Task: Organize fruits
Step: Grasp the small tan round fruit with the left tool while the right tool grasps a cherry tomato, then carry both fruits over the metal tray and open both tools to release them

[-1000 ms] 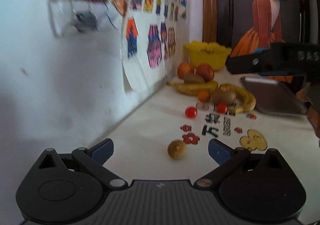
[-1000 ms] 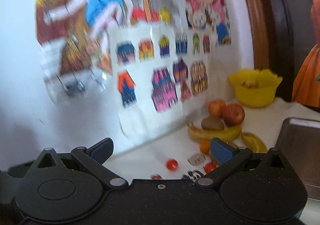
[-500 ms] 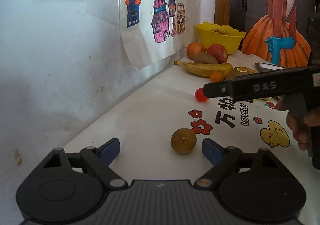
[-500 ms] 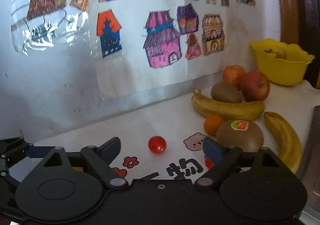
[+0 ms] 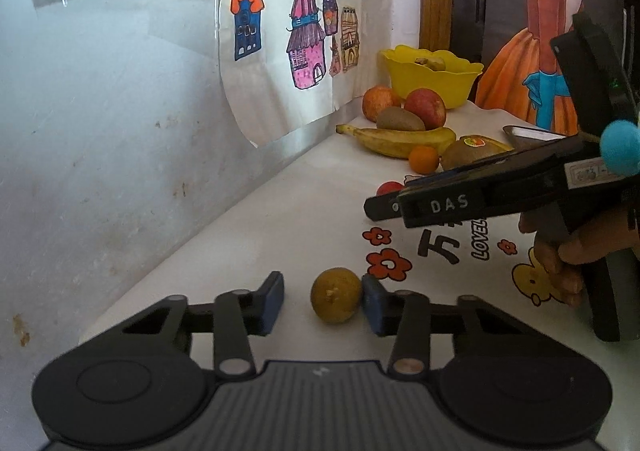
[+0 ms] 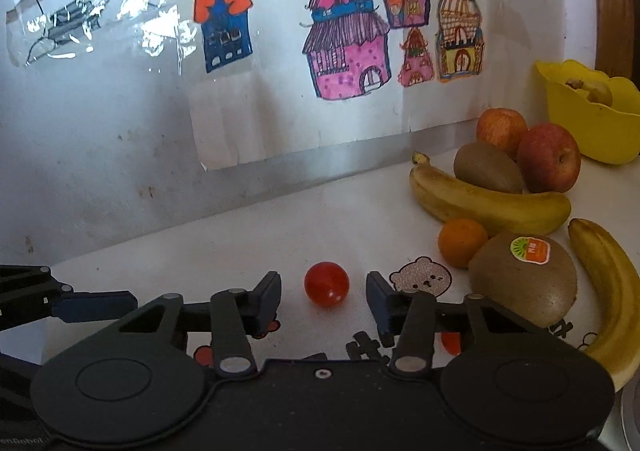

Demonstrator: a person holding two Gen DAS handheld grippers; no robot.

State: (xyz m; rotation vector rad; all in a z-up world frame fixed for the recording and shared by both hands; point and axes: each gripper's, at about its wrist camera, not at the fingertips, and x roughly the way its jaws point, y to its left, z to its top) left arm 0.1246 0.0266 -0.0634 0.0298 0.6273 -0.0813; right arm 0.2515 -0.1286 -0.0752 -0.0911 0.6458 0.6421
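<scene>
A small brown round fruit (image 5: 335,295) lies on the white table (image 5: 280,227) between the fingers of my left gripper (image 5: 322,293). Its jaws are closing: the right pad touches the fruit, the left pad stands a gap away. In the right wrist view a red cherry tomato (image 6: 326,283) sits between the fingers of my right gripper (image 6: 323,291). Those jaws are closing too, with a gap on both sides of the tomato. The right gripper's body and the hand that holds it cross the left wrist view on the right.
Further along the wall lie two apples (image 6: 548,157), two kiwis (image 6: 524,279), two bananas (image 6: 488,205), a small orange (image 6: 462,242) and a yellow bowl (image 6: 588,123). Another tomato (image 6: 452,343) shows under the right gripper's finger. A metal tray (image 5: 532,133) sits to the right. The wall runs close on the left.
Both grippers have come down and forward to the table and narrowed their jaws. The brown fruit now sits between the left fingers, the red tomato between the right fingers.
</scene>
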